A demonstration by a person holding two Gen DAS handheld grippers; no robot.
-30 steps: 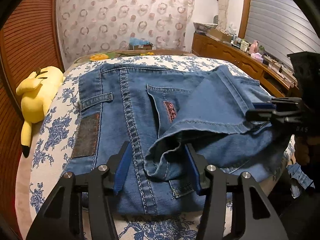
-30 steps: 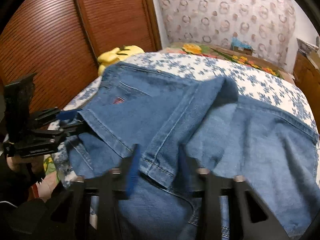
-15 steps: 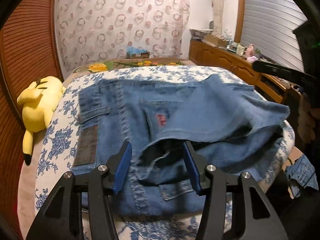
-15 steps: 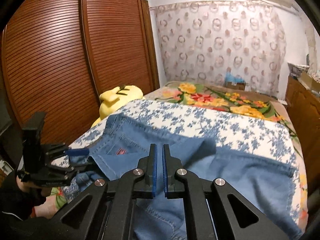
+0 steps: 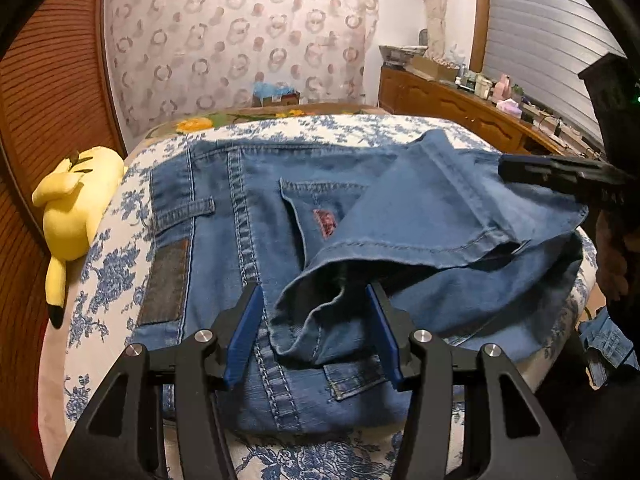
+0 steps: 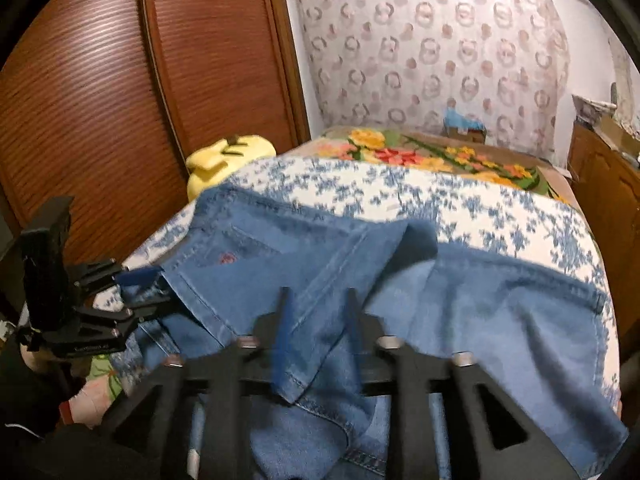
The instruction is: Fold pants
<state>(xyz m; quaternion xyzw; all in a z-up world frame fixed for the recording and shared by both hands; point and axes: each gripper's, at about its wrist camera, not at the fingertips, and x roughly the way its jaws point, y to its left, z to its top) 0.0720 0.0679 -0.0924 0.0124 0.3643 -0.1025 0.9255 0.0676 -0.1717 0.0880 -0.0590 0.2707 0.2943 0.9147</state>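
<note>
Blue jeans [image 5: 240, 220] lie waist-left on the bed, with one leg [image 5: 440, 208] folded back across the seat and back pocket. My left gripper [image 5: 314, 332] hovers open at the near edge; the bunched leg hem lies loosely between its blue pads. My right gripper [image 6: 316, 320] is blurred and its jaws are opening, with the leg's hem corner [image 6: 296, 384] between them, unpinched. From the left wrist view the right gripper [image 5: 508, 170] reaches in over the leg's far corner. The left gripper [image 6: 140, 290] shows at the jeans' left edge.
A yellow plush toy [image 5: 76, 204] lies on the bed's left side, by the brown slatted wardrobe doors [image 6: 100, 100]. The blue floral bedspread [image 5: 108, 272] lies under the jeans. A cluttered wooden dresser [image 5: 460, 108] runs along the right. More denim [image 5: 608, 344] hangs off the bed's right edge.
The right gripper stood open around the hem, then shut and tipped upward, and now stands apart again with the hem between its fingers. The folded leg shifted slightly. The left gripper stayed put.
</note>
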